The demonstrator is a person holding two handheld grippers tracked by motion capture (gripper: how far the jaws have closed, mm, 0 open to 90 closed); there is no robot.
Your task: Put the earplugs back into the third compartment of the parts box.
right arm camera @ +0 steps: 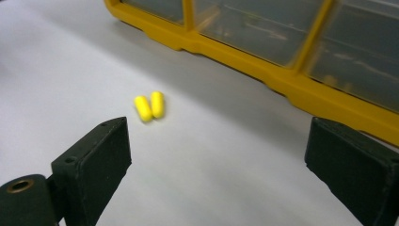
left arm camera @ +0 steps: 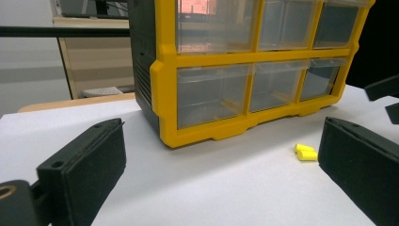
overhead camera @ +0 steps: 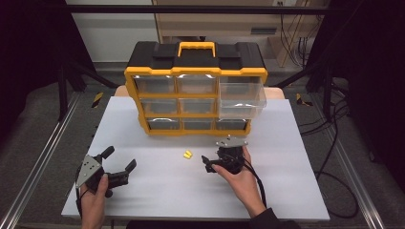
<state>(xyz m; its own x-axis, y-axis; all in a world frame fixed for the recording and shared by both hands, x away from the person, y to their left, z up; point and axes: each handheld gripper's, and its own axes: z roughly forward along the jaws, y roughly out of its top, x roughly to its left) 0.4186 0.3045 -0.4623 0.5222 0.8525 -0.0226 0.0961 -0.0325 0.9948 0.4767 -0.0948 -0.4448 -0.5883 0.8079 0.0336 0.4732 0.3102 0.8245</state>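
Note:
Two small yellow earplugs (overhead camera: 187, 154) lie side by side on the white table, in front of the yellow and black drawer cabinet (overhead camera: 196, 62). They also lie ahead of my right jaws in the right gripper view, earplugs (right arm camera: 150, 107), and near the right jaw in the left gripper view, earplugs (left arm camera: 305, 151). My right gripper (overhead camera: 210, 161) is open just right of the earplugs, holding nothing. My left gripper (overhead camera: 119, 160) is open near the table's front left, empty. The cabinet's top right clear drawer (overhead camera: 242, 98) is pulled out.
The cabinet (left arm camera: 244, 70) stands at the back middle of the table (overhead camera: 157, 191), with several clear drawers shut. Metal rails run along both sides of the table. A wooden cupboard and cables sit behind.

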